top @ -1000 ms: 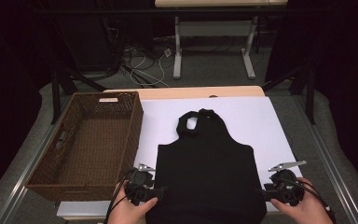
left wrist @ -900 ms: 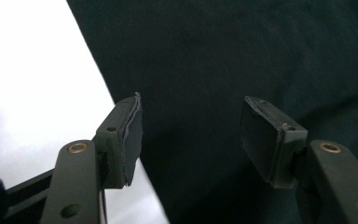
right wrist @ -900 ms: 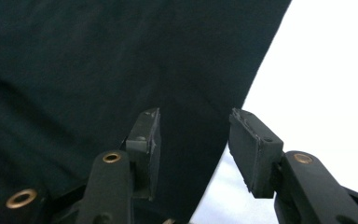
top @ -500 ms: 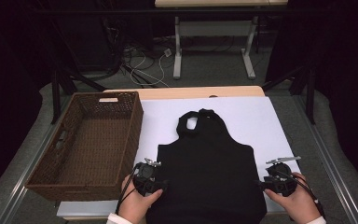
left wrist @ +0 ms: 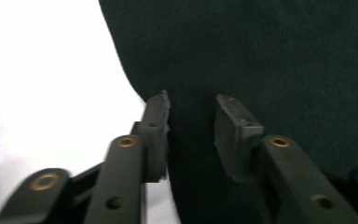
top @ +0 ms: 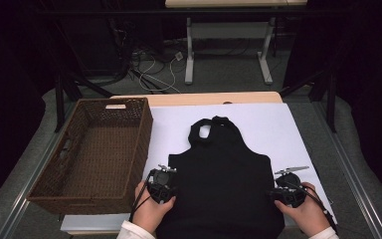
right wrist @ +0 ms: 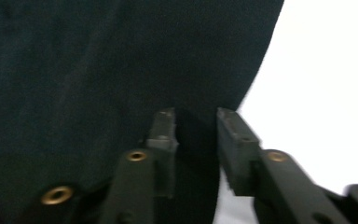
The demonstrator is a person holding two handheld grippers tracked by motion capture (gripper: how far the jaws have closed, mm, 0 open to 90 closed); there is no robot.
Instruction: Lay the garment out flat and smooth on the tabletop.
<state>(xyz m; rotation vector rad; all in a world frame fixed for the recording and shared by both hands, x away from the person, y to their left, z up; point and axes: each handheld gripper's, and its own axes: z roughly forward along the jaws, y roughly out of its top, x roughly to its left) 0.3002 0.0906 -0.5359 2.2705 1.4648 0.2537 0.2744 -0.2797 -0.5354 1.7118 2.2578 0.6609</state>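
Observation:
A black sleeveless garment (top: 224, 169) lies flat on a white sheet (top: 268, 124), neck away from me. My left gripper (top: 173, 191) is at its left side edge and my right gripper (top: 274, 194) at its right side edge, both low on the sheet. In the left gripper view the gripper (left wrist: 191, 107) straddles the fabric's edge (left wrist: 261, 46), with a gap between the pads. The right gripper (right wrist: 193, 121) stands the same way over dark cloth (right wrist: 98, 56). Both pairs of jaws have just been closing, with fabric between them.
An empty brown wicker basket (top: 79, 204) stands left of the sheet, close to my left hand. The table's wooden far edge (top: 204, 98) lies behind the garment. Table legs and cables are on the floor beyond.
Both hands have moved inward and slightly forward onto the garment's side edges and sunk toward the sheet. The garment has not shifted.

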